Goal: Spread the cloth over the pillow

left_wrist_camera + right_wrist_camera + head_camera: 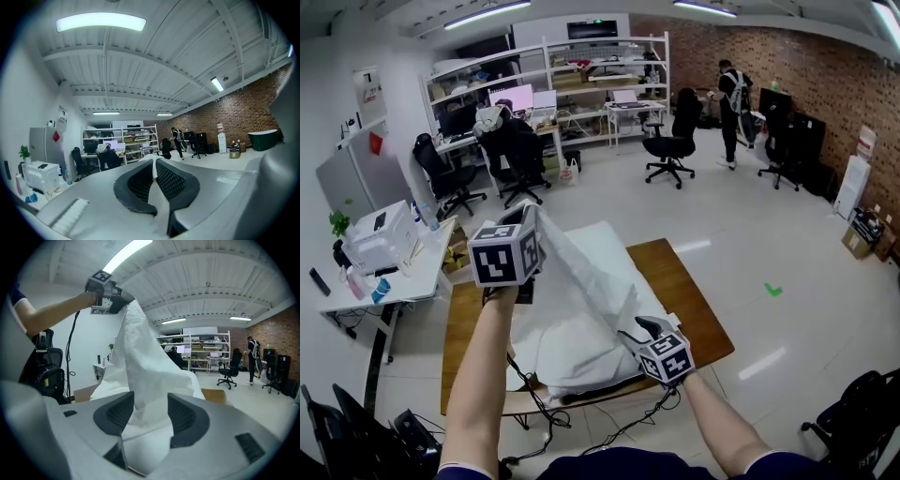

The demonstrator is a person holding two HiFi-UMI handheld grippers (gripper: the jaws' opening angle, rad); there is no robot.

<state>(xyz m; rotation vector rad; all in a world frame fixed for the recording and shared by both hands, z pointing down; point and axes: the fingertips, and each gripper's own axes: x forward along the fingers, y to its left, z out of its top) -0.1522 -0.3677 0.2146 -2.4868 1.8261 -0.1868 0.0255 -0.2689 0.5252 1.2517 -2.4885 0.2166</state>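
Observation:
A white cloth rises like a tent from the wooden table. My left gripper holds it high above the table's left side, shut on a thin fold of the cloth. The pillow is a white bulk on the table behind the lifted cloth, mostly hidden by it. My right gripper sits low at the table's near edge. Its jaws stand apart, with a bunch of the cloth hanging loose between them. The right gripper view also shows the left gripper pinching the cloth's top corner.
A white desk with a printer stands to the left. Cables hang under the table's front. Black office chairs, shelving and a standing person are far back. Another black chair is at lower right.

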